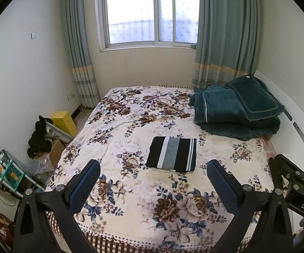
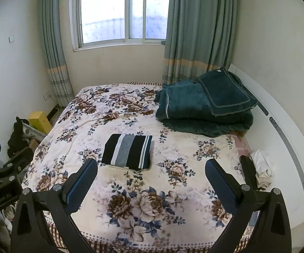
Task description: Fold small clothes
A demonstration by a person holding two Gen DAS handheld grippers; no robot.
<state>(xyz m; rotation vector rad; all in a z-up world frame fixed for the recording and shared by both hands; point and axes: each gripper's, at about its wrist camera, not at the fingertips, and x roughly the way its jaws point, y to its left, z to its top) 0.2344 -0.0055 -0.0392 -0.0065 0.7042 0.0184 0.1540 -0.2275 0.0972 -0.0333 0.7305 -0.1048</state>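
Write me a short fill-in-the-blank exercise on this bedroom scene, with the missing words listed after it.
1. The folded striped garment lies on the ____ bedspread.
2. The jaws of the left gripper and the right gripper are both ____.
3. The dark green blanket is piled at the bed's far ____ corner.
4. Beside the bed on the left stands a ____ box.

Missing words: floral; open; right; yellow

- Folded garment point(image 1: 172, 154): striped knit cloth, matt.
- Bedspread point(image 1: 130, 126): soft printed cloth.
- Quilt point(image 1: 236, 111): plush, velvety.
- Gripper point(image 1: 153, 168) frames: matt black plastic, metal screws; pads point(image 1: 84, 187) blue, textured.
- Curtains point(image 1: 221, 42): woven cloth.
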